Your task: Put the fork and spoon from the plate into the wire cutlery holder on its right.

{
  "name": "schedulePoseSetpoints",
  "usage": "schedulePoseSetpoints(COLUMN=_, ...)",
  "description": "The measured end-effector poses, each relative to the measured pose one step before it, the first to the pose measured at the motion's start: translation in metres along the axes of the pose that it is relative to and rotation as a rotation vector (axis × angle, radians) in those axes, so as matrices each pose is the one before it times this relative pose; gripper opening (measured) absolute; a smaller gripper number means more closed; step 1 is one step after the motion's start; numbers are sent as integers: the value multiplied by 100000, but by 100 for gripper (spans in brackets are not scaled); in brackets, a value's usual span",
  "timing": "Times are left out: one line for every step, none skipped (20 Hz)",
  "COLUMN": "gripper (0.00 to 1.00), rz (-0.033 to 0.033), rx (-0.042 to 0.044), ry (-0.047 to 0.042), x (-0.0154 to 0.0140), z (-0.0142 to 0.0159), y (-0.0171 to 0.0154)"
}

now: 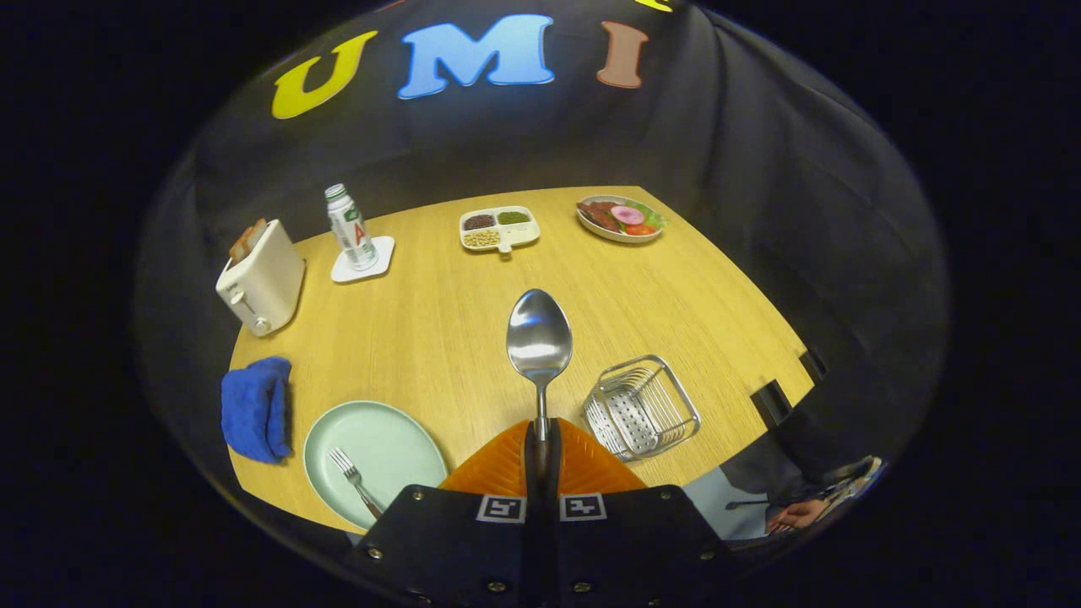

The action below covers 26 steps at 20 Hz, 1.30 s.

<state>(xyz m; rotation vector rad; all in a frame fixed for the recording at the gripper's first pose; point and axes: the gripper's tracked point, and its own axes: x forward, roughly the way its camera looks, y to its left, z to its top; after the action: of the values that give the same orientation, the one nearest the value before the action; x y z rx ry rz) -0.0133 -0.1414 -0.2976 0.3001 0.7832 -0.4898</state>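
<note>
My gripper (540,439) is shut on the handle of a steel spoon (539,338), whose bowl sticks out ahead of the fingers, high above the wooden table. Below and to the left of the fingers lies a pale green plate (397,439) with a fork (353,478) on it. The wire cutlery holder (642,408) stands on the table just right of the fingers, with nothing inside it that I can see.
Left of the plate lies a blue cloth (256,409). Farther back stand a white toaster (260,283), a bottle (350,226) on a white coaster, a divided snack dish (498,228) and a plate of food (621,219). A person's hand (794,513) shows beyond the table's right edge.
</note>
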Motion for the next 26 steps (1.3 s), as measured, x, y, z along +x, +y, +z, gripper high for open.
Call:
schedulePoseSetpoints(gripper=0, rz=-1515, rx=3123, ry=1151, x=175, z=-37, y=-814)
schedulePoseSetpoints(gripper=0, rz=-1411, rx=2517, ry=983, x=291, z=-195, y=-784)
schedulePoseSetpoints(gripper=1, rz=-1365, rx=2039, ry=1168, x=143, z=-193, y=-747)
schedulePoseSetpoints(gripper=0, rz=-883, rx=1437, ry=1314, x=158, z=-270, y=-597)
schedulePoseSetpoints(gripper=0, rz=-601, rx=1172, ry=989, x=172, z=-100, y=-438)
schedulePoseSetpoints(gripper=0, rz=-807, rx=814, ry=1194, x=160, z=-263, y=-504)
schedulePoseSetpoints(gripper=0, rz=-964, rx=868, ry=1397, x=184, z=-174, y=-369)
schedulePoseSetpoints(gripper=0, rz=-453, rx=892, ry=1583, x=246, z=-341, y=-302)
schedulePoseSetpoints(gripper=0, rz=-148, rx=1067, ry=1376, x=139, z=-215, y=-180)
schedulePoseSetpoints(gripper=0, rz=-145, rx=1070, ry=1642, x=234, z=-272, y=-255)
schedulePoseSetpoints(gripper=0, rz=-216, rx=641, ry=902, x=73, z=-181, y=-101)
schedulePoseSetpoints(gripper=0, rz=-314, rx=80, ry=741, x=312, z=-205, y=-26)
schedulePoseSetpoints(gripper=0, rz=-471, rx=-431, ry=1230, x=137, z=-89, y=-56)
schedulePoseSetpoints(gripper=0, rz=-280, rx=-437, ry=1371, x=100, z=-238, y=-217)
schedulePoseSetpoints(gripper=0, rz=286, rx=-179, ry=1806, x=93, z=-165, y=-67)
schedulePoseSetpoints(gripper=0, rz=526, rx=411, ry=1994, x=132, z=-248, y=26)
schedulePoseSetpoints(gripper=0, rz=927, rx=688, ry=883, x=-45, z=64, y=61)
schedulePoseSetpoints(gripper=1, rz=359, rx=870, ry=1910, x=221, z=-204, y=47)
schedulePoseSetpoints(gripper=0, rz=-644, rx=831, ry=3013, x=117, z=-320, y=-221)
schedulePoseSetpoints(gripper=0, rz=-471, rx=646, ry=1599, x=178, z=-209, y=-198)
schedulePoseSetpoints(gripper=0, rz=78, rx=758, ry=1160, x=98, z=-27, y=-55)
schedulePoseSetpoints(gripper=0, rz=177, rx=895, ry=1147, x=138, z=-137, y=69)
schedulePoseSetpoints(gripper=0, rz=369, rx=945, ry=1570, x=91, z=-116, y=9)
schedulePoseSetpoints(gripper=1, rz=668, rx=634, ry=761, x=143, z=6, y=28)
schedulePoseSetpoints(gripper=1, rz=798, rx=234, ry=560, x=7, z=73, y=49)
schedulePoseSetpoints(gripper=1, rz=389, rx=29, ry=410, x=-68, z=-8, y=-58)
